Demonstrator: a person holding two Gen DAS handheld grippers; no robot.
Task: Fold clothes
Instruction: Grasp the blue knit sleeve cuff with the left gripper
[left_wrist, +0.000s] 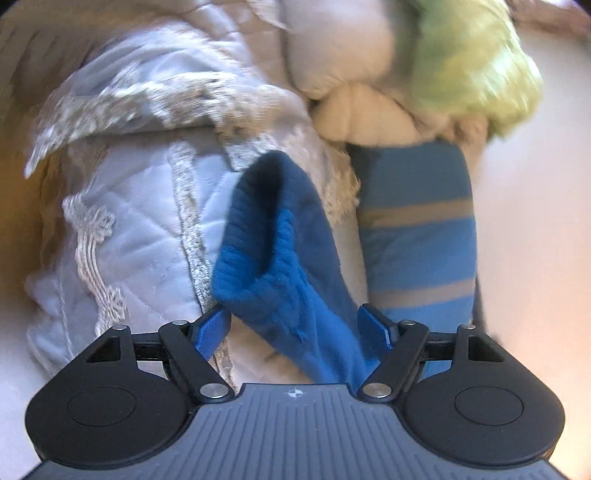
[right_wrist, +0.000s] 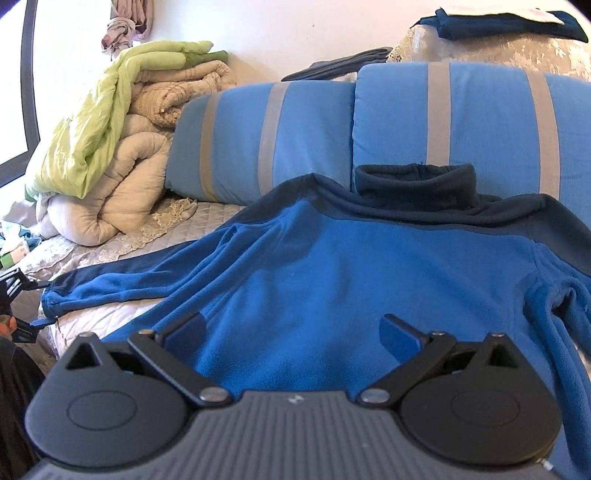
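Note:
A blue fleece jacket (right_wrist: 332, 266) with a dark navy collar and shoulders lies spread flat on the bed, collar toward the pillows. My right gripper (right_wrist: 293, 332) hovers open over its lower part, with nothing pinched. The jacket's left sleeve (right_wrist: 147, 273) stretches out to the left, and its cuff (right_wrist: 55, 295) reaches my left gripper (right_wrist: 43, 303) at the frame's edge. In the blurred left wrist view, the cuff and sleeve (left_wrist: 280, 266) lie between the wide-open jaws of my left gripper (left_wrist: 293, 330). The pads do not visibly clamp the fabric.
Two blue pillows with grey stripes (right_wrist: 277, 140) (right_wrist: 461, 118) stand behind the jacket. A stack of beige and green quilts (right_wrist: 110, 147) sits at the back left. The bed has a pale quilted cover with lace trim (right_wrist: 122, 317). Dark clothes (right_wrist: 498, 22) lie on a lace-covered surface behind.

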